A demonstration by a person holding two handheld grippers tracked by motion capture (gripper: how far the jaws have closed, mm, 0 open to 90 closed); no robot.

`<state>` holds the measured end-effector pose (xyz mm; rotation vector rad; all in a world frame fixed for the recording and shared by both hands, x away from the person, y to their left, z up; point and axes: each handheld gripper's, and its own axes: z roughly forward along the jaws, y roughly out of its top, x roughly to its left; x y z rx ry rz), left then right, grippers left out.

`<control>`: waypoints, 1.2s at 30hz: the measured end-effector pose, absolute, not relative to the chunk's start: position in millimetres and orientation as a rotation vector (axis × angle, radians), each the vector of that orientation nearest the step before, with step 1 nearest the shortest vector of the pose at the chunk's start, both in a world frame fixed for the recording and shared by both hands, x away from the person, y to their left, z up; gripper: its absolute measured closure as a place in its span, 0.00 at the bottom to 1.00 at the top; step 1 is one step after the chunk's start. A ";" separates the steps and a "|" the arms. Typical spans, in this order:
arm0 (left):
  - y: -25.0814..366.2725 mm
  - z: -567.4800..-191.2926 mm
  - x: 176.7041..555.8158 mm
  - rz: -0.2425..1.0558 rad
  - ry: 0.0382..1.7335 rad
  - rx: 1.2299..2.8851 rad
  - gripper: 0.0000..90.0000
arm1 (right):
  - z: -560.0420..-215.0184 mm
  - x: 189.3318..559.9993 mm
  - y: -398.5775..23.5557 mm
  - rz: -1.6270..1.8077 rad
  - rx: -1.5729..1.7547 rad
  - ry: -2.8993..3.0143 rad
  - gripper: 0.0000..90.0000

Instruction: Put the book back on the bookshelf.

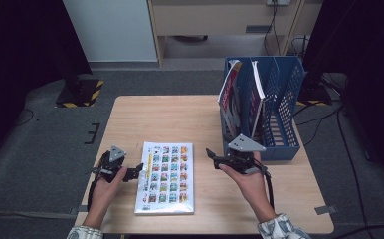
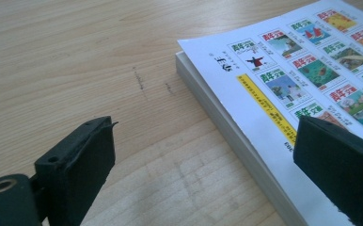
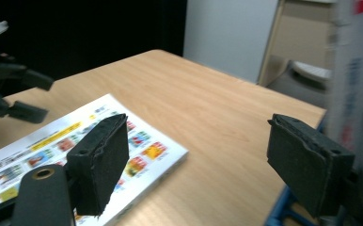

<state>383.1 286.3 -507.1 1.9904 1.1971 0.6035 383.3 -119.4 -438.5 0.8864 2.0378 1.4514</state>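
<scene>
Since the thin white picture-covered paperback book [image 1: 165, 178] lies flat on the wooden table [image 1: 155, 119], it is judged light, floppy and best pinched at its edge, where the left gripper [image 1: 136, 169] is held spread; the right gripper [image 1: 211, 155], beside the book, is also held spread and empty.

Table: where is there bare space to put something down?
The table's far left half, beyond the book and left of the blue file rack, is bare. The near edge is crowded by the book, left gripper and right gripper.

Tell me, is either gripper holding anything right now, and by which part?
Nothing is held. The left gripper is open beside the book lying on the table; the right gripper is open over bare wood.
</scene>
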 end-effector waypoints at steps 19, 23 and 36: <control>283.1 -502.5 379.5 0.572 1.177 2.004 0.06 | -468.6 376.8 -72.4 1.376 0.821 2.249 0.13; 282.3 -502.2 379.2 0.565 1.173 2.007 0.05 | -473.7 376.7 -63.9 1.365 0.800 2.280 0.13; 278.4 -504.7 378.9 0.561 1.169 2.005 0.05 | -501.9 392.5 -33.5 1.300 0.815 2.403 0.13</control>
